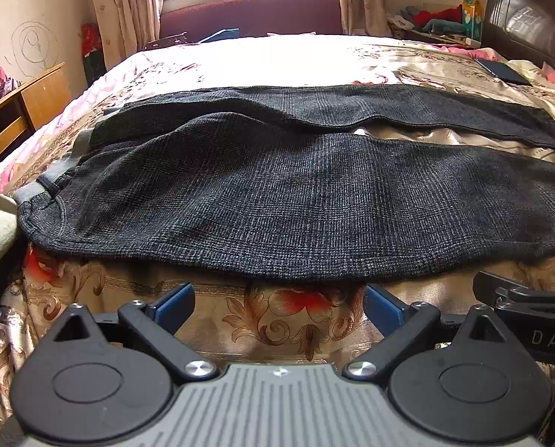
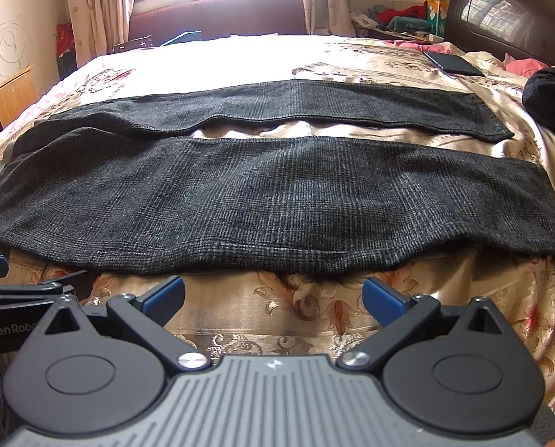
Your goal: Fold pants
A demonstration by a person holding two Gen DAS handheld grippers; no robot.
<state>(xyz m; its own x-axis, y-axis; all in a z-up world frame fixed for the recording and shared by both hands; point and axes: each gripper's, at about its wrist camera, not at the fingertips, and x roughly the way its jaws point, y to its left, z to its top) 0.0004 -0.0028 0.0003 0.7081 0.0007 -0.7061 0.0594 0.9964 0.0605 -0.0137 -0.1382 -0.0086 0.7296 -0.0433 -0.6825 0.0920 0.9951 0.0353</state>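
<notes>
Two legs of the dark grey checked pants (image 1: pixel 277 201) lie spread flat across the bed (image 1: pixel 285 331), running side to side along its near edge, waistband toward the left edge and cuffs toward the right. A strip of the floral gold bedspread shows between the legs, and the near leg's lower hem sits just back from the bed's front edge.

Both grippers hover side by side just short of that hem, touching no cloth. The left gripper (image 1: pixel 279 307) has its blue-padded fingers spread wide with nothing between them; the right gripper (image 2: pixel 273 300) is likewise spread wide and empty.

Farther back, a dark flat tablet (image 2: pixel 452 63) rests near the right far corner by the brown headboard (image 2: pixel 512 15). Curtains (image 1: pixel 128 7) frame a bright window beyond the far edge, and a wooden desk (image 1: pixel 24 108) stands off the left edge.
</notes>
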